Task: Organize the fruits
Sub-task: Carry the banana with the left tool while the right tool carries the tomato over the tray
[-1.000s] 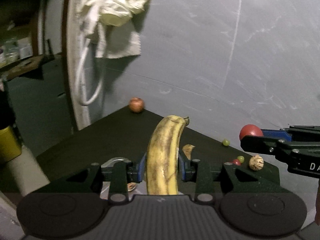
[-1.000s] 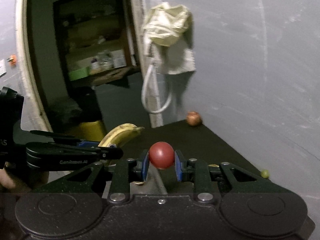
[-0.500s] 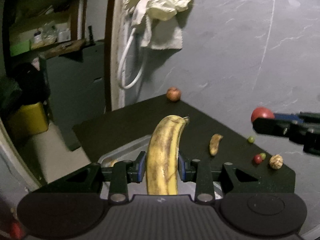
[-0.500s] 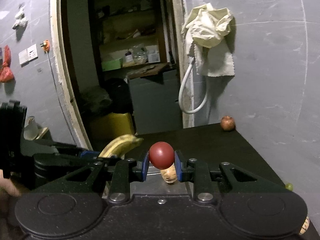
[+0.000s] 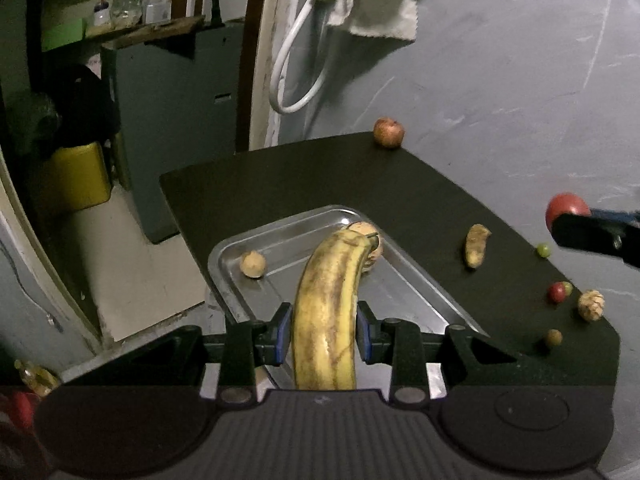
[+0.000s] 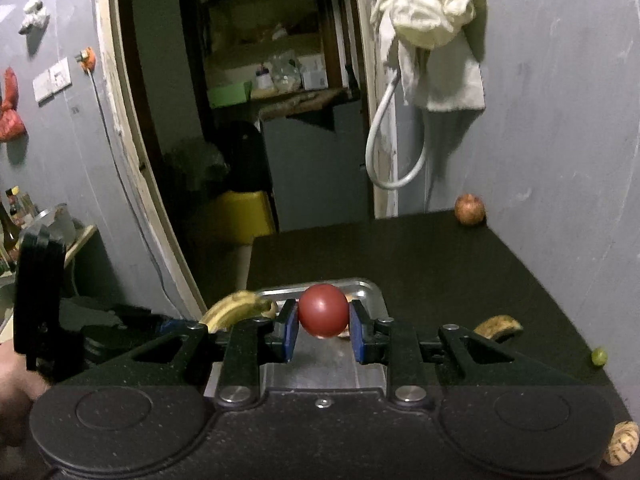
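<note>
Two tools were loaded: left tool [image 5: 323, 336] clamped a spotted banana [image 5: 326, 312] between its blue pads, right tool [image 6: 323, 330] clamped a red round fruit [image 6: 323, 315]. Both were above the near end of a metal tray [image 5: 424, 280] on the black worktop [image 5: 280, 176].

Tray, left wrist view: small tan round fruit [image 5: 253, 264] at far-left corner; a second pale piece [image 5: 374, 250] at far right, mostly hidden behind the banana tip.

Loose on the worktop right of the tray:
- small curved brown-yellow piece [image 5: 476, 245], apart from the tray rim
- green grape [image 5: 543, 250] near the right edge, partly under the right tool
- small red fruit [image 5: 555, 292] touching a small green one [image 5: 567, 288]
- ridged tan nut-like thing [image 5: 591, 305] just beside that pair
- small brown round one [image 5: 553, 337] nearer
- reddish apple-like fruit [image 5: 389, 132] alone at the far corner, against the grey wall [image 5: 520, 60]

In the way: nothing stood between either tool and the tray floor. Right tool's view had the left tool and banana close on its left.

Around: pale cloth [image 6: 436, 20] and white hose loop [image 6: 384, 160] on the wall; open doorway on the left with a yellow container [image 6: 244, 216] and cluttered shelf [image 6: 280, 84].
</note>
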Demonstrator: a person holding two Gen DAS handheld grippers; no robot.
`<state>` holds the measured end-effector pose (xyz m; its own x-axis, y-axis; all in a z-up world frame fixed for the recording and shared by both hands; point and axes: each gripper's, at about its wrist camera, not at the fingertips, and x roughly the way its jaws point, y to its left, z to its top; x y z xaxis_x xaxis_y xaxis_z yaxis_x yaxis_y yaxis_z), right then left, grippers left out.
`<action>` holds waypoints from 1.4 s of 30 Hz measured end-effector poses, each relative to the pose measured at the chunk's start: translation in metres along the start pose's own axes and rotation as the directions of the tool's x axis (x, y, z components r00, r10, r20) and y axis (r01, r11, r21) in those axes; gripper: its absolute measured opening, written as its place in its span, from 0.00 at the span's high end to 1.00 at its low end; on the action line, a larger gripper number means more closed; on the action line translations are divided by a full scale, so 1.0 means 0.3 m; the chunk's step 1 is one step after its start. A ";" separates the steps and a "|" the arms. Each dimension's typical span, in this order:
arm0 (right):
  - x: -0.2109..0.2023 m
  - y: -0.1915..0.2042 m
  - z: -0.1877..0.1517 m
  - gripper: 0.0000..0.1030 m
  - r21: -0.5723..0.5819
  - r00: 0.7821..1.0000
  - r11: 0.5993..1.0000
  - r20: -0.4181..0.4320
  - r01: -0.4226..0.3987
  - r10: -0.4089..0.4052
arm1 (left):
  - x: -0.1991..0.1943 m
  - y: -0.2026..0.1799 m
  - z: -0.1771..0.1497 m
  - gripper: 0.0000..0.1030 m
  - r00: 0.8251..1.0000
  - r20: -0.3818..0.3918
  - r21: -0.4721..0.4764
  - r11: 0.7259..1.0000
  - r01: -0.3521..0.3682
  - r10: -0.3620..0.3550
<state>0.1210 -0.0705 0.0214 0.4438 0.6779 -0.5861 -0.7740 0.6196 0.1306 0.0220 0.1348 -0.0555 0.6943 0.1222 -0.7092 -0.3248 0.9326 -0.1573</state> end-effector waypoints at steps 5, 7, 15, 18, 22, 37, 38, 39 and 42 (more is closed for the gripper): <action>0.118 -0.009 -0.030 0.72 0.007 0.998 1.000 -0.068 -0.004 0.004 | 0.115 0.033 0.025 0.66 1.000 -0.030 -0.001 1.000 0.001 -0.001; 0.177 -0.013 -0.037 0.72 0.012 0.995 1.000 -0.095 -0.005 0.006 | 0.160 0.041 0.038 0.66 0.999 -0.043 0.004 1.000 0.001 -0.001; 0.401 -0.036 -0.078 0.72 0.002 0.979 1.000 -0.202 0.007 -0.007 | 0.289 0.055 0.045 0.66 0.996 -0.091 0.007 1.000 0.002 -0.001; 0.469 -0.049 -0.089 0.72 -0.010 0.973 1.000 -0.230 0.013 -0.015 | 0.312 0.056 0.048 0.66 0.995 -0.096 0.008 1.000 0.004 -0.003; 0.529 -0.051 -0.095 0.72 -0.029 0.966 1.000 -0.257 0.007 -0.015 | 0.329 0.057 0.050 0.66 0.994 -0.106 0.010 1.000 0.001 0.000; 0.604 -0.041 -0.134 0.72 -0.063 0.952 0.998 -0.306 -0.010 -0.010 | 0.361 0.079 0.046 0.66 0.992 -0.121 -0.008 1.000 -0.028 0.027; 0.605 -0.041 -0.136 0.72 -0.063 0.952 0.998 -0.307 -0.010 -0.010 | 0.362 0.079 0.046 0.66 0.992 -0.122 -0.008 1.000 -0.029 0.027; 0.607 -0.041 -0.137 0.72 -0.063 0.951 0.998 -0.308 -0.009 -0.011 | 0.364 0.078 0.045 0.66 0.992 -0.123 -0.009 0.999 -0.031 0.030; 0.607 -0.043 -0.139 0.72 -0.060 0.950 0.998 -0.313 -0.010 -0.009 | 0.366 0.077 0.045 0.66 0.991 -0.126 -0.004 0.999 -0.034 0.033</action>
<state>0.1930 0.0284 -0.1205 0.2874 0.5144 -0.8079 -0.8040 0.5880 0.0884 0.0994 0.1743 -0.1278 0.5969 0.1092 -0.7949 -0.3508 0.9265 -0.1362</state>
